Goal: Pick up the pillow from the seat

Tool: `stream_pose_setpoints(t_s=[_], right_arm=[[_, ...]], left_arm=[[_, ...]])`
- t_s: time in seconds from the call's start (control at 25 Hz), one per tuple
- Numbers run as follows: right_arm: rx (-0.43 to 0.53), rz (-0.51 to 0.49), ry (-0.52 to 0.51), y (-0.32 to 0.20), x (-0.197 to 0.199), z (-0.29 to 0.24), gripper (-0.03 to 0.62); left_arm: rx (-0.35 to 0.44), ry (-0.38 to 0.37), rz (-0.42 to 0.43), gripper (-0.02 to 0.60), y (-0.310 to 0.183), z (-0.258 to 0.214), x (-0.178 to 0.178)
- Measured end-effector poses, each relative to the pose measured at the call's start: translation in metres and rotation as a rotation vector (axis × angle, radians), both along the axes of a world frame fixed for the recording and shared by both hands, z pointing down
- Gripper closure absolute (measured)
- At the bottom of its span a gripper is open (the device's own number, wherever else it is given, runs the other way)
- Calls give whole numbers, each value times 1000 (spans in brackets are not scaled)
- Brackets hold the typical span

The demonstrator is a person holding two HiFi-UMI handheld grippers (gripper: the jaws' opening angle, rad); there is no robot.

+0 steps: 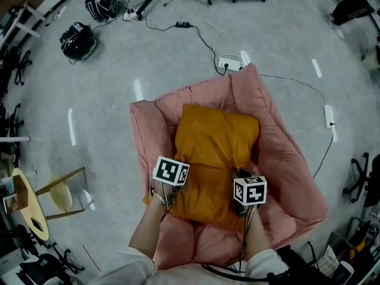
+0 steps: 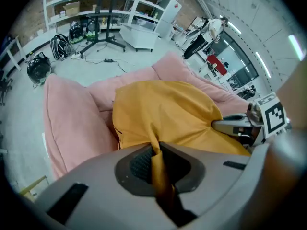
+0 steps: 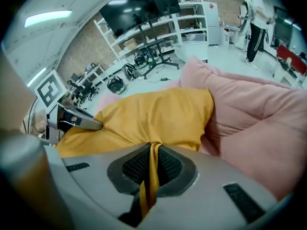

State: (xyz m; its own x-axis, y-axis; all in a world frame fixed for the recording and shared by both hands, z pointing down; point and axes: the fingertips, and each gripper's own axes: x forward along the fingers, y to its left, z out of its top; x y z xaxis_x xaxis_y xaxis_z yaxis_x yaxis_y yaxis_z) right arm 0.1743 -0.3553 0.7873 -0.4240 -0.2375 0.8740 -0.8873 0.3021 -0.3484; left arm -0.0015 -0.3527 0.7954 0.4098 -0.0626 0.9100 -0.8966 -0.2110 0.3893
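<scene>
An orange pillow (image 1: 214, 153) lies on a pink beanbag seat (image 1: 285, 159). My left gripper (image 1: 167, 196) pinches the pillow's near left edge. A fold of orange fabric (image 2: 158, 169) runs between its shut jaws. My right gripper (image 1: 244, 209) holds the near right edge the same way, with a strip of pillow cloth (image 3: 151, 169) squeezed between its pads. Each gripper shows in the other's view: the right gripper (image 2: 240, 126) and the left gripper (image 3: 76, 121), both clamped on the pillow (image 2: 168, 109) (image 3: 148, 114).
The pink seat (image 2: 72, 123) (image 3: 254, 114) stands on a grey floor. Cables and a power strip (image 1: 228, 63) lie behind it. A wooden stool (image 1: 35, 203) stands at the left. Shelving and a wheeled stand (image 2: 103, 18) are farther off. A person (image 3: 256, 18) stands in the distance.
</scene>
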Motion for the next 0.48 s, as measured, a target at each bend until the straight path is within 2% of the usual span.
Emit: stream_pose_setpoints(t_s=[0.16,0.36,0.48], right_arm=[[65,39,-72,-11,2,-35,560],[168,2,-85,-21,-10,-80,560],[278,-34,-94,-31,-20,-121,560]], left_arm=[[87,35,-54,557,-9,-39,-2],[201,12,-92,557,-13,-92,-15],[288,44,-146,557,-15,-128,-26]])
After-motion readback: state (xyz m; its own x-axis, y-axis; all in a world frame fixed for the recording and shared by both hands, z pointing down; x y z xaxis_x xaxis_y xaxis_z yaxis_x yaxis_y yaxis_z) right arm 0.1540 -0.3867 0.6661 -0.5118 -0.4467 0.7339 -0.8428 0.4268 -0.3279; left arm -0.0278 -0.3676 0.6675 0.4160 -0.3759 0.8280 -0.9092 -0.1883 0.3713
